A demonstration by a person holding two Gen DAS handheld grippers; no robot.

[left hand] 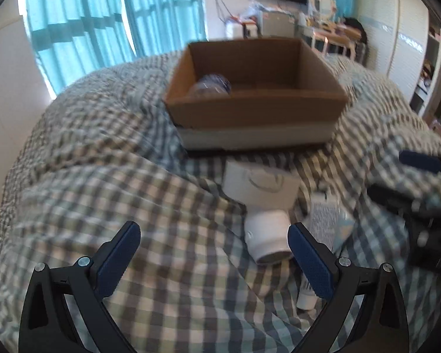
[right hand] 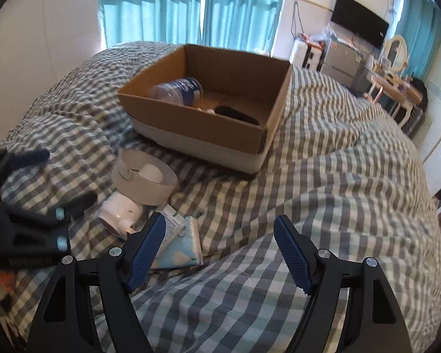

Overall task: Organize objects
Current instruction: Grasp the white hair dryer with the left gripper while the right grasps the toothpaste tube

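An open cardboard box [left hand: 255, 111] [right hand: 197, 129] stands on the checked bed cover. Inside it lie a clear bottle with a blue label [left hand: 211, 85] [right hand: 176, 89] and a black object [right hand: 235, 113]. In front of the box lie a white ring-shaped roll [left hand: 260, 184] [right hand: 144, 179], a white jar on its side [left hand: 267, 241] [right hand: 117, 213], a white tube [left hand: 320, 229] [right hand: 172, 220] and a light blue packet [left hand: 342, 226] [right hand: 182, 250]. My left gripper [left hand: 214, 231] [right hand: 70, 176] is open just left of the jar. My right gripper [right hand: 220, 220] [left hand: 386, 173] is open, its left finger over the tube and packet.
The checked bed cover [right hand: 323, 191] is rumpled into folds around the box. Blue curtains [left hand: 82, 23] hang behind the bed. A wall screen [right hand: 358, 25], a dressing table with an oval mirror [right hand: 395, 50] and cluttered furniture stand at the far right.
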